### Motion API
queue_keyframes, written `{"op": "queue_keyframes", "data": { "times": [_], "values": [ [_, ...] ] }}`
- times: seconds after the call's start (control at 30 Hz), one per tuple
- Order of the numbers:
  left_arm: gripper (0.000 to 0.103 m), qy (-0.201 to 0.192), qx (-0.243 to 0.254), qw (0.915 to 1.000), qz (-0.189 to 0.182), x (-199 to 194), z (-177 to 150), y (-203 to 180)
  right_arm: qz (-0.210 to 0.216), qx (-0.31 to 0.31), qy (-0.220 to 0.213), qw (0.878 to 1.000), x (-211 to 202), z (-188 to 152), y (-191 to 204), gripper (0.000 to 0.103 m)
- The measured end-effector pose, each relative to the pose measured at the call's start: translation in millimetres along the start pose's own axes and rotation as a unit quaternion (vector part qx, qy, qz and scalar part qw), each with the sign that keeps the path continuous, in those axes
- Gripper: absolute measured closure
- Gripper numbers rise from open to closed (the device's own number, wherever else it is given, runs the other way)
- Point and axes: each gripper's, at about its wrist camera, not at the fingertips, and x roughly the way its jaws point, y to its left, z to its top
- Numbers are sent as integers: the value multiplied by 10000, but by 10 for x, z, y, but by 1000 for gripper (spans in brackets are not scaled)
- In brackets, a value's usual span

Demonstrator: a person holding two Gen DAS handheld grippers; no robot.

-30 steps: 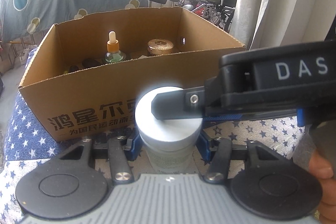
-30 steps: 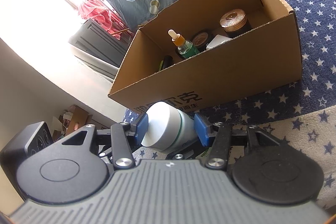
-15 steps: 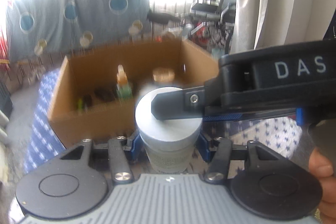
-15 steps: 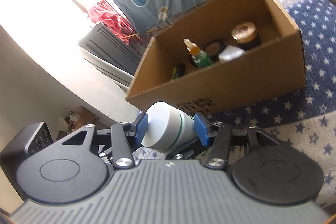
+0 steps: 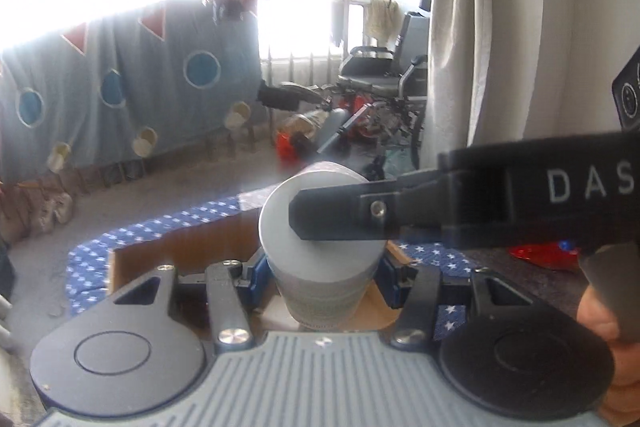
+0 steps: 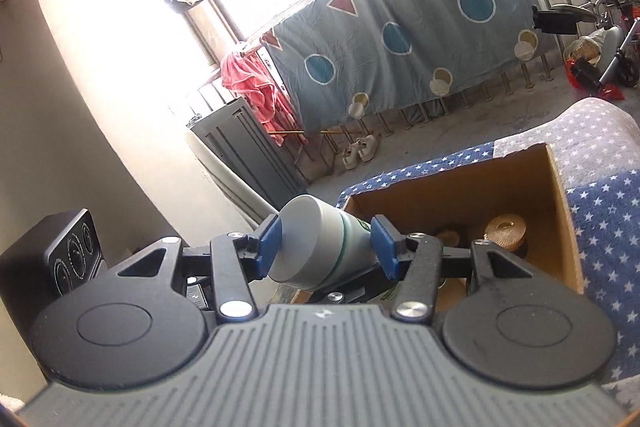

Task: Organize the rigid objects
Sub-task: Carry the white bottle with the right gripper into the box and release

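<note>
Currently we have both the left gripper (image 5: pixel 323 269) and right gripper (image 6: pixel 327 246) clamped on one white jar (image 5: pixel 322 247), above the open cardboard box (image 6: pixel 516 183), probably sharing the grip so it stays steady for placing inside.

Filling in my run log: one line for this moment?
left gripper: shut on jar | right gripper: shut on jar | jar: above open box

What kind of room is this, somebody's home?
Probably a lived-in home, perhaps a balcony room: a blue bedsheet with circles hangs drying on a window railing, pale shoes sit below, and a wheelchair is parked nearby.
</note>
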Motion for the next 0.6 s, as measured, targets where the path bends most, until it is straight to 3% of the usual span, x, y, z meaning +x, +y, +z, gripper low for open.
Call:
{"op": "queue_keyframes", "data": {
  "times": [0.17, 0.33, 0.6],
  "values": [
    [49, 592, -201, 9975, -326, 646, -42, 43, -335, 245, 211, 9989, 177, 153, -478, 53],
    [49, 1147, -309, 9918, -480, 1180, -245, 83, -511, 675, 630, 9944, 480, 29, -1055, 53],
    [49, 1574, -297, 9857, -532, 1562, -356, 123, -765, 675, 1013, 9896, 877, -162, -1402, 53]
  ]
}}
